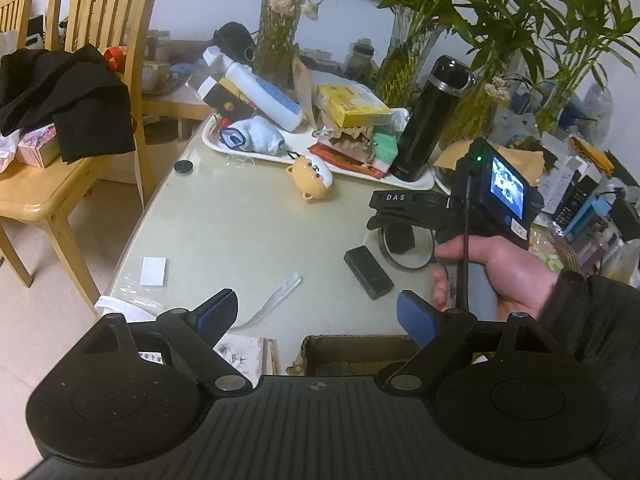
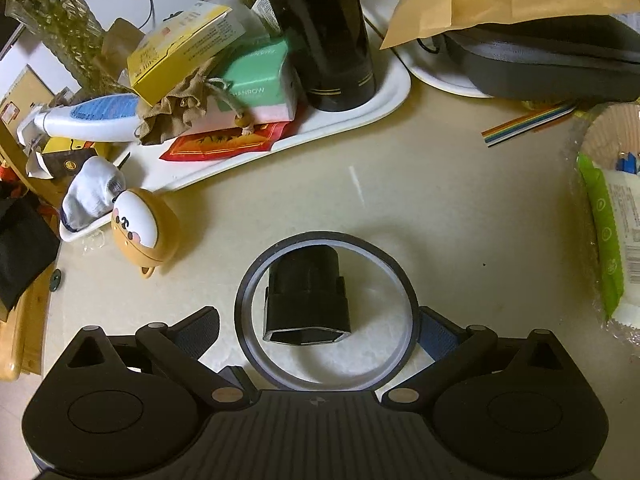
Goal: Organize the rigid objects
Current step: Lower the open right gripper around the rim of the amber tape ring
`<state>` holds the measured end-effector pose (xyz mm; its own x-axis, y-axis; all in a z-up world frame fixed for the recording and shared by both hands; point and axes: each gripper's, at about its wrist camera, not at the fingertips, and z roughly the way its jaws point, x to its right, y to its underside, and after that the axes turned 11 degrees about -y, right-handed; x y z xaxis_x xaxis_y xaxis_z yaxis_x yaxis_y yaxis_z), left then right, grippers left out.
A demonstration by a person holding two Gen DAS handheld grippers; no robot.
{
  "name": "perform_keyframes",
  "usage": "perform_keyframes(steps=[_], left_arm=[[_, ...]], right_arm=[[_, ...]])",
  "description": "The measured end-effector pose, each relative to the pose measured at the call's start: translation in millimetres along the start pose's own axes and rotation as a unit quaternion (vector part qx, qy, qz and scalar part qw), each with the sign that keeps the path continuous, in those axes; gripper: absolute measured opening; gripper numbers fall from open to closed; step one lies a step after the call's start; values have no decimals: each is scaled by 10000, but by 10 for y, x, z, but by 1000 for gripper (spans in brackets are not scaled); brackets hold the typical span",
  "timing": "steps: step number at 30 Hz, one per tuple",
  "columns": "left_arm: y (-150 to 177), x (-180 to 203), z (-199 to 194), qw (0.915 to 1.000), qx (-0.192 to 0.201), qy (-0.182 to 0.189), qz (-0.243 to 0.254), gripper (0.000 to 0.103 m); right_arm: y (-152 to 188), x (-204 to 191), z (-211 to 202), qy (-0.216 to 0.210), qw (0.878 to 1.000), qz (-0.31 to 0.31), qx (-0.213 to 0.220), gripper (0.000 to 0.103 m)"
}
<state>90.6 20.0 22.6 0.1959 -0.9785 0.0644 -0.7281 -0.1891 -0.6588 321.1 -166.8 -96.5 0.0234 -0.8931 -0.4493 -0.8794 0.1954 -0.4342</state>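
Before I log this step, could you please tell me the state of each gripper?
Left gripper: open, holding nothing.
Right gripper: open, straddling the tape roll, not gripping it.

Two pale wooden slat-back chairs [image 1: 80, 80] stood beside the table, black clothing [image 1: 68, 96] heaped on one; leafy green bamboo stalks [image 1: 560, 32] rose behind.

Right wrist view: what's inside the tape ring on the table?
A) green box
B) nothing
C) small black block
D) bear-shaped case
C: the small black block stands inside the tape ring, in front of the open right gripper; the bear-shaped case lies outside, to the ring's left.
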Motion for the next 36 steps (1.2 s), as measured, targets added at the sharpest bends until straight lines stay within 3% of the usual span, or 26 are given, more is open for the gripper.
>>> perform_keyframes(steps=[1,2,9,18,30,36], left_arm=[[-1,-4,7,10000,-49,7,-6,88],[0,-11,11,10000,-88,16,-22,88],[-2,-39,16,10000,-76,-8,-58,88],[27,-14,12,9998,179,-47,30,88],[99,152,-4,9913,873,-632,753,88],[100,192,-5,9882,964,-769,903,88]], right_arm=[[5,-6,-10,49,10000,-31,23,93],[9,-13,-21,91,9999,-75,47,92],[-12,62,-156,-69,9996,-152,221,92],[-1,-14,-418,-246,9965,-684,423,92],[154,-163,-801,-178,9849,-1665,433,92],[270,-205,-1078,-245,9777,-2026,499,92]])
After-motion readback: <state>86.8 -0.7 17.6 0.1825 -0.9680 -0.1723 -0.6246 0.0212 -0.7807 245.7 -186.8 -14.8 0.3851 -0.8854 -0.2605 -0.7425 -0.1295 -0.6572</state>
